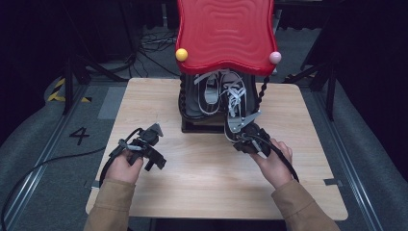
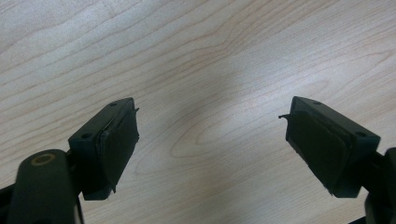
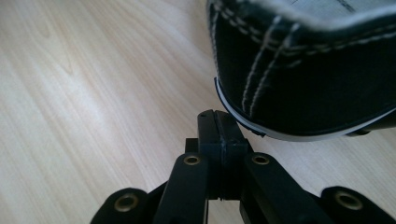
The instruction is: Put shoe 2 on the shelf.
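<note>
Right gripper (image 3: 219, 122) jaws closed, empty, tip touching black shoe (image 3: 303, 79) heel just above. Risk: nudging the shoe off the rack (image 1: 192, 122). Left gripper (image 2: 212, 140) open, idle.

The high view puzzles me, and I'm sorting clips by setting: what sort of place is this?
Probably a recording studio or lab, not a home. A lone wooden table stands among dark drapes, stand legs and floor cables, with hazard tape and a floor number.

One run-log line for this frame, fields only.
scene: two black sneakers at red-roofed rack | right gripper: shut, empty, tips at near shoe's heel | left gripper: open, empty, over table
</note>
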Demonstrator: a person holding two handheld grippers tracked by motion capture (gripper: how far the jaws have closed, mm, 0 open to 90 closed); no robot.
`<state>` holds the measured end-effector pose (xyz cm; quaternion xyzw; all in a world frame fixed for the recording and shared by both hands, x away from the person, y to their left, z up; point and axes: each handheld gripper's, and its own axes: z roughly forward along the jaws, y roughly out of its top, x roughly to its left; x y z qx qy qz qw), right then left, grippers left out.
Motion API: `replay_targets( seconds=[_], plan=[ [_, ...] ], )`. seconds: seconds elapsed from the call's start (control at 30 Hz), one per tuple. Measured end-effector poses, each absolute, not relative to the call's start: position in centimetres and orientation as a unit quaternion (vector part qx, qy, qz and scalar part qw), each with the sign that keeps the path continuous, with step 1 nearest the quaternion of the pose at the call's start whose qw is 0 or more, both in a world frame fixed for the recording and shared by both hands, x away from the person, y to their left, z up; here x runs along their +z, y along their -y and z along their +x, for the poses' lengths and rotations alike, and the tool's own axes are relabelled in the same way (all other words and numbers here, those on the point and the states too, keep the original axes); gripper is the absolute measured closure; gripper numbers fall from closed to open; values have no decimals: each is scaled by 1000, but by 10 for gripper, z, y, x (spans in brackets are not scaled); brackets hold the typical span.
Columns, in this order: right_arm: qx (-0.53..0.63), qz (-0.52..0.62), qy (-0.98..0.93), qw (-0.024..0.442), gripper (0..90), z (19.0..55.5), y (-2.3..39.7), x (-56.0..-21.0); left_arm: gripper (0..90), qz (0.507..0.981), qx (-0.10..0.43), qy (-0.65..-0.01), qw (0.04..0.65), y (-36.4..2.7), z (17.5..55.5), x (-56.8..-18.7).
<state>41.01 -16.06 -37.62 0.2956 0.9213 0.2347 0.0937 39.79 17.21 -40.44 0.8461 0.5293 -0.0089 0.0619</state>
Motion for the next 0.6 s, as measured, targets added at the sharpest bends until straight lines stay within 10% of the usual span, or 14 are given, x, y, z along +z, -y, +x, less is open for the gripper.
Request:
replay_targets(
  seconds=[0.6],
  plan=[
    [237,342,-894,165,900,428,155,-370,173,847,-10,-528,61,-172,398,-405]
  ],
)
